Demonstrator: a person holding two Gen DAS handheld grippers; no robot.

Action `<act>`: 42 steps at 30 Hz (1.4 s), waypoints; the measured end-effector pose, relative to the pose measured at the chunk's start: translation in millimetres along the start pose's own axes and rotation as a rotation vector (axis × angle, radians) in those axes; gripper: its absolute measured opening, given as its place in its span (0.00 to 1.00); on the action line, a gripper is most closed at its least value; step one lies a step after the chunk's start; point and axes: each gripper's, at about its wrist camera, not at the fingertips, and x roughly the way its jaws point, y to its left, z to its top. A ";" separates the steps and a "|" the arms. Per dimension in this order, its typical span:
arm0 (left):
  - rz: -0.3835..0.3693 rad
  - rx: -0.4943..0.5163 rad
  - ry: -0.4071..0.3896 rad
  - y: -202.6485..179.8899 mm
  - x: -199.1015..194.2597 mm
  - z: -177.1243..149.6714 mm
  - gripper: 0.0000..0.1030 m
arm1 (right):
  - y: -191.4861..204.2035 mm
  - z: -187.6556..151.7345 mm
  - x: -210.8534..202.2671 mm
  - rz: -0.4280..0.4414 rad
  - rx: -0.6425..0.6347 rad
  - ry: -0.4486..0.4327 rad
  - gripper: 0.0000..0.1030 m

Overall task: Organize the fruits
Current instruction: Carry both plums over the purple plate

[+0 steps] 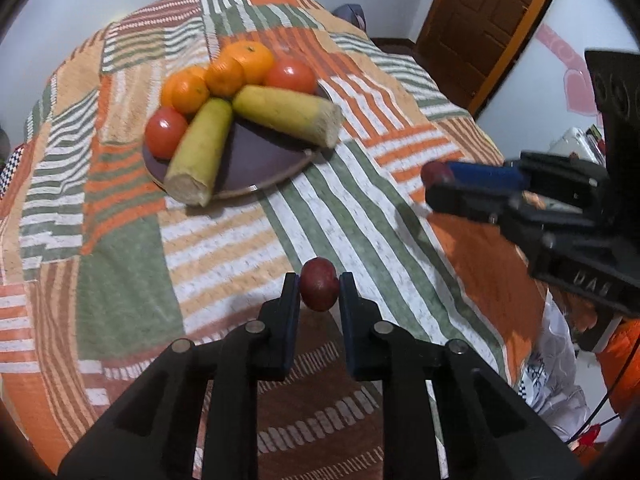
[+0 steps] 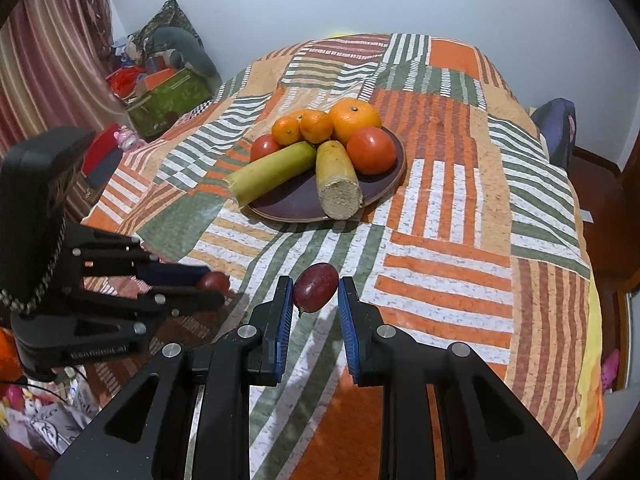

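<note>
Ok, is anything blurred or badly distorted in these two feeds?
Left wrist view: the right tool and its dark red fruit are smeared; the plate stays sharp; the fisheye bows the bedspread. Right wrist view: the left tool is soft; its own fruit is crisp; corners are dark.

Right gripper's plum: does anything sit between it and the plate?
Nothing visible does. The right gripper holds the plum above bare bedspread, which runs unbroken to the plate. The plate's near part is free between the two yellow-green fruits. The left gripper stays off to the side.
</note>
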 end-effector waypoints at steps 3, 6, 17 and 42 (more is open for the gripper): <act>0.013 -0.007 -0.024 6.1 -6.1 6.0 0.19 | 2.3 3.6 1.1 0.008 -0.006 -0.006 0.20; 0.020 -0.017 -0.044 10.3 -7.4 14.9 0.19 | 4.1 8.6 2.7 0.012 -0.015 -0.012 0.20; 0.039 -0.048 -0.092 34.0 -13.0 42.3 0.19 | 6.7 35.0 16.9 0.037 -0.040 -0.025 0.20; 0.007 -0.113 -0.152 82.8 16.1 95.9 0.19 | -1.6 94.5 72.9 0.037 -0.092 -0.050 0.20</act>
